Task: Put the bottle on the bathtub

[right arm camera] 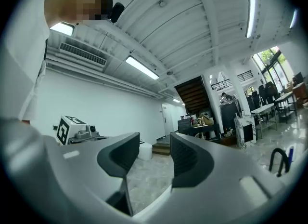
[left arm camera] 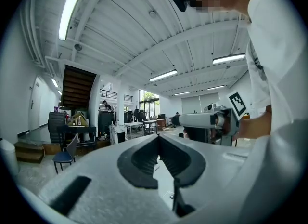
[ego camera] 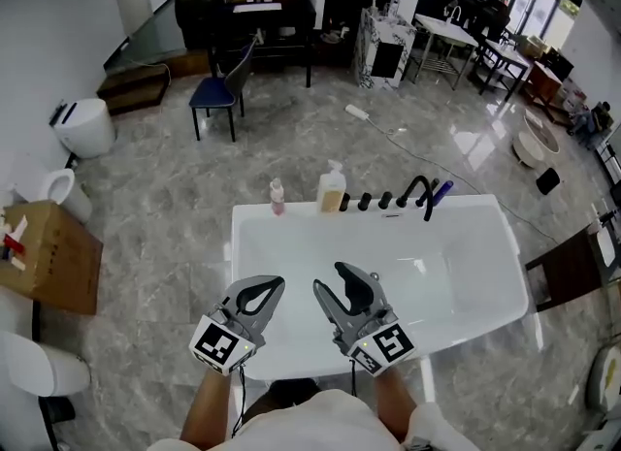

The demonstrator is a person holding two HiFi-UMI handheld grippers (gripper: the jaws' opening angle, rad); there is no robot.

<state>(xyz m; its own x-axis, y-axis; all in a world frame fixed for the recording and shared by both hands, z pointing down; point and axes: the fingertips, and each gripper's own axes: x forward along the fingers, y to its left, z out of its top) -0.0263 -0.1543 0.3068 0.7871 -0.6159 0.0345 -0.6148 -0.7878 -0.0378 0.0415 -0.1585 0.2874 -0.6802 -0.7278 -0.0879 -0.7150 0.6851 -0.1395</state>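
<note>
In the head view a white bathtub (ego camera: 485,209) lies in front of me. Two bottles stand upright on its far rim: a small pink bottle (ego camera: 277,197) and a taller cream pump bottle (ego camera: 332,188). Black tap knobs and a black spout (ego camera: 417,190) sit to their right. Both grippers hover over the tub's near side, well short of the bottles. My left gripper (ego camera: 276,284) (left arm camera: 159,139) is shut, tips touching, with nothing in it. My right gripper (ego camera: 339,279) (right arm camera: 154,147) is open and empty. Neither gripper view shows a bottle.
A marble floor surrounds the tub. At the left are a cardboard box (ego camera: 50,255), a toilet (ego camera: 58,190) and a white bin (ego camera: 85,127). A blue chair (ego camera: 215,93) and dark desk (ego camera: 247,15) stand beyond. A wooden chair (ego camera: 572,267) is at the tub's right.
</note>
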